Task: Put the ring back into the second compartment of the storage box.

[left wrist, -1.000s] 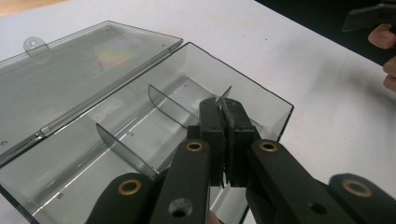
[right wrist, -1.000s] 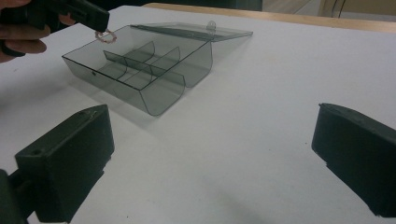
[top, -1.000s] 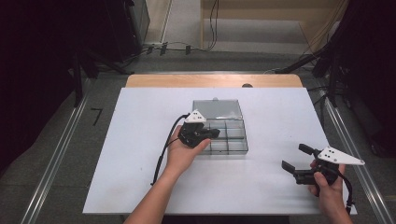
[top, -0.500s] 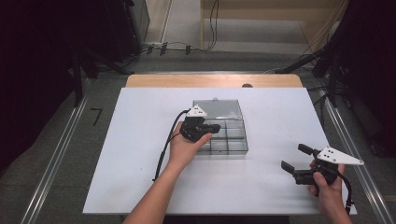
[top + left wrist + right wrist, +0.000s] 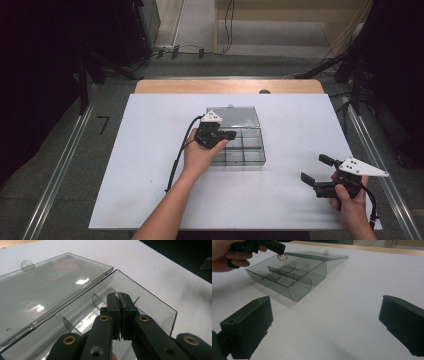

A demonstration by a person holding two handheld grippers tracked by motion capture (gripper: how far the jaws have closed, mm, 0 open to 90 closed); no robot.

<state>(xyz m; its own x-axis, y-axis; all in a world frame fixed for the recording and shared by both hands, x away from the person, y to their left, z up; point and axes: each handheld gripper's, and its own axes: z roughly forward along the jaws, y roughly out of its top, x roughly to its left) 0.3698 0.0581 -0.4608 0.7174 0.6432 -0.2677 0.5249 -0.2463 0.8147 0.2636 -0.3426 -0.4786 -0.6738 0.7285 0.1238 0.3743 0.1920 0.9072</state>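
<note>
**Left gripper poised over open compartment box**

A clear smoky plastic box (image 5: 240,145) sits mid-worktop (image 5: 150,150), a little toward the far edge. Its lid (image 5: 45,292) is thrown fully back and lies flat on the surface behind the tray, a small hang tab (image 5: 27,264) at its outer edge. The tray is split by thin curved dividers (image 5: 287,272) into several bays; all look empty.

The left gripper (image 5: 227,135) hangs over the tray's near left part, jaws clenched tight against each other. From the right gripper view a small pale ring (image 5: 282,257) appears at the jaw tips, possibly pinched there; too small to be sure. Likely reading: the tips are aimed down into a bay to deposit or pick something small, hence the low, tilted hold over the box.

The right gripper (image 5: 317,170) rests near the worktop's near right corner, well apart from the box, jaws released and spread wide, grasping nothing. Judged to be parked out of the way.
</note>
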